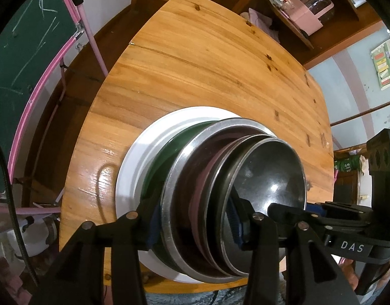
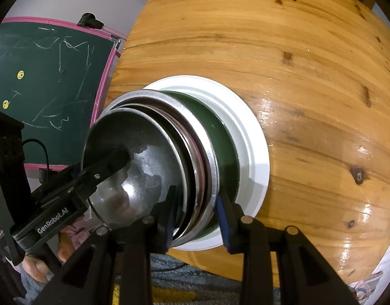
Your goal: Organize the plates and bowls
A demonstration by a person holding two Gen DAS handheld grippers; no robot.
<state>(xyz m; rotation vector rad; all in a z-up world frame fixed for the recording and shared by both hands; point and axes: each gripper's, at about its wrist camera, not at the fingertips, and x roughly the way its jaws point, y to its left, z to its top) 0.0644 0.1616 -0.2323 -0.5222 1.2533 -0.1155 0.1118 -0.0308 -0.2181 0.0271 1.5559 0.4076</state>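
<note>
Chalkboard (image 2: 50, 81) beside stacked dishes (image 2: 195, 152), table (image 2: 296, 76).

You can read "DAS" on the right gripper (image 1: 283, 209). "GenRobot.AI" is printed on your left gripper (image 2: 118, 156).

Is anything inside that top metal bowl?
Empty. The top bowl shows only bare shiny metal with reflections; the left gripper fingertip reaches inside it.

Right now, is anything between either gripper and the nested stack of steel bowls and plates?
Nothing visible: the left gripper and right gripper both straddle the rims of the nested steel stack on the white plate.
</note>
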